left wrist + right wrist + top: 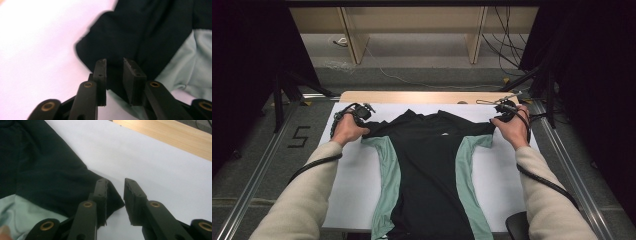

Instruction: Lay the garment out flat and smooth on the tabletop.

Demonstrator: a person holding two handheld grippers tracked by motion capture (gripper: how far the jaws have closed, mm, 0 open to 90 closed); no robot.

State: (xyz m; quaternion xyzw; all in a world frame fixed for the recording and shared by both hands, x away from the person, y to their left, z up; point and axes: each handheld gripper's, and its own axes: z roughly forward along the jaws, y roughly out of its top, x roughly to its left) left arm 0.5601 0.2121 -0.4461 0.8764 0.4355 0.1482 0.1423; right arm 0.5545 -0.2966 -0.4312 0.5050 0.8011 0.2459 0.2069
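A black shirt (427, 165) with pale green side panels (389, 175) lies flat on the white table sheet (357, 190), collar at the far end. My left gripper (362, 114) is at the tip of its left sleeve. In the left gripper view the gripper (115, 61) is open, with the black sleeve (130, 32) running into the gap between the jaws. My right gripper (503, 112) is at the right sleeve end. In the right gripper view it (115, 181) stands open, and the sleeve corner (50, 177) lies against the left jaw.
A strip of bare wooden table (412, 96) runs beyond the white sheet. Metal rails (262, 165) flank the table. Behind it are wooden shelf legs (354, 40) and loose cables (507, 45) on the floor. A dark object (517, 225) sits at the table's near right corner.
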